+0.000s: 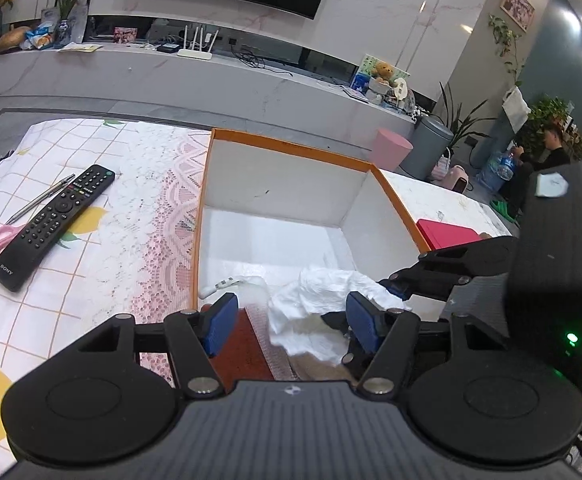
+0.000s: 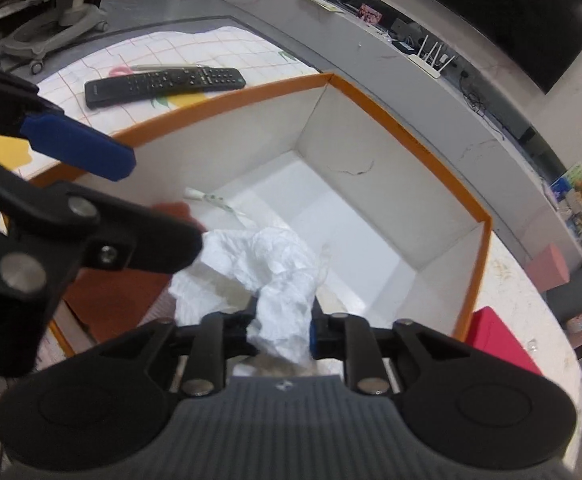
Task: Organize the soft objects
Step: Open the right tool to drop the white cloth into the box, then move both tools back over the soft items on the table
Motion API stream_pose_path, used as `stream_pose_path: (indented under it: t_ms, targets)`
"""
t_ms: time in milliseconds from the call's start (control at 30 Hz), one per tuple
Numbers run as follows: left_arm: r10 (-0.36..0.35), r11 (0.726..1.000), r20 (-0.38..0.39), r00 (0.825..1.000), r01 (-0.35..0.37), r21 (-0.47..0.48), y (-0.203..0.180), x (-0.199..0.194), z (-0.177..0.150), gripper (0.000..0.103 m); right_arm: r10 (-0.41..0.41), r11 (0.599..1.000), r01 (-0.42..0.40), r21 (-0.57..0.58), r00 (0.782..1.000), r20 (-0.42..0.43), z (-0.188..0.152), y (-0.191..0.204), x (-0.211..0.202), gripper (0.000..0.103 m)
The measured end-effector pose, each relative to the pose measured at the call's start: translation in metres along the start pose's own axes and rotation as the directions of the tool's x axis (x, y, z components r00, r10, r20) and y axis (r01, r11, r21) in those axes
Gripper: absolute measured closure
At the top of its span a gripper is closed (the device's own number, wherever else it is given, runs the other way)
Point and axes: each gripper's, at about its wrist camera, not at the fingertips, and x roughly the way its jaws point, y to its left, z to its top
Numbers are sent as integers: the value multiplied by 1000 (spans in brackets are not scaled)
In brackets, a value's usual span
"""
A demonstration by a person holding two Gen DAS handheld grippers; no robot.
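A crumpled white cloth (image 1: 323, 300) (image 2: 267, 268) lies at the near end of a white box with an orange rim (image 1: 291, 145) (image 2: 411, 128). My left gripper (image 1: 293, 320) stands open astride the cloth's near edge, and its blue pads do not press on it. From the right, my right gripper (image 2: 281, 330) reaches down into the box, its fingers closed on a fold of the cloth; its black fingers (image 1: 407, 280) show beside the cloth. A red-brown piece (image 1: 243, 344) (image 2: 119, 300) lies under the cloth. The left gripper's blue pad (image 2: 79, 148) hangs over the box's near wall.
A black remote (image 1: 55, 224) (image 2: 163, 84), a pen (image 1: 43, 200) and pink scissors (image 1: 5, 234) lie on the patterned tablecloth left of the box. A red box (image 1: 451, 236) (image 2: 499, 336) sits to its right. A person (image 1: 551, 156) sits far right.
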Motion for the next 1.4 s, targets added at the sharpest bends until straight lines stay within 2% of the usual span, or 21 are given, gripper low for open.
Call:
stream_pose_path:
  t_ms: [100,200,267,333,433,567,700,833,967,1100,1233,1333,1400]
  targets:
    - [-4,1000,4,1000,4,-2,-1,-1,0,30,17,1000,-17,-6,999,41,-3,1,-8,68]
    - [8,1000,6,1000,-8,13,-4,-2,-1,30,21,1000,-20,-7,997,78,-5,4,-19,43]
    - [22,1000,2,1000,-22,15,-5,-1,0,30,-14,1000,14,2,993,120,-6,4,-27,23]
    - [43,999,4,999,-44,16,-7,-2,1,30,-11,1000,9,12,986,164,-7,2,-36,17]
    - [60,998,36,998,-61,24,-18,-8,4,30,-5,999,-4,46,979,205,-9,-3,-48,17]
    - [90,995,91,992,-95,42,-39,-22,11,30,-43,998,27,64,963,266,-12,-11,-63,15]
    - [88,993,135,987,-98,67,-66,-39,23,30,-65,993,31,112,945,319,-16,-27,-88,15]
    - [63,991,168,984,-81,105,-100,-50,37,28,-123,988,82,128,927,354,-26,-45,-120,15]
    - [47,992,200,979,-69,106,-138,-51,47,27,-204,964,116,238,898,389,-54,-77,-161,14]
    - [11,988,189,982,-40,150,-174,-35,50,27,-291,914,125,386,865,409,-96,-124,-193,13]
    - [-14,975,166,986,-24,222,-216,-9,38,26,-377,848,163,504,854,359,-148,-173,-212,12]
    - [-43,965,134,990,6,263,-245,18,23,26,-453,764,208,610,847,278,-189,-212,-217,9]
    - [-31,955,127,991,-8,296,-263,37,13,26,-455,702,194,686,862,221,-216,-235,-212,9]
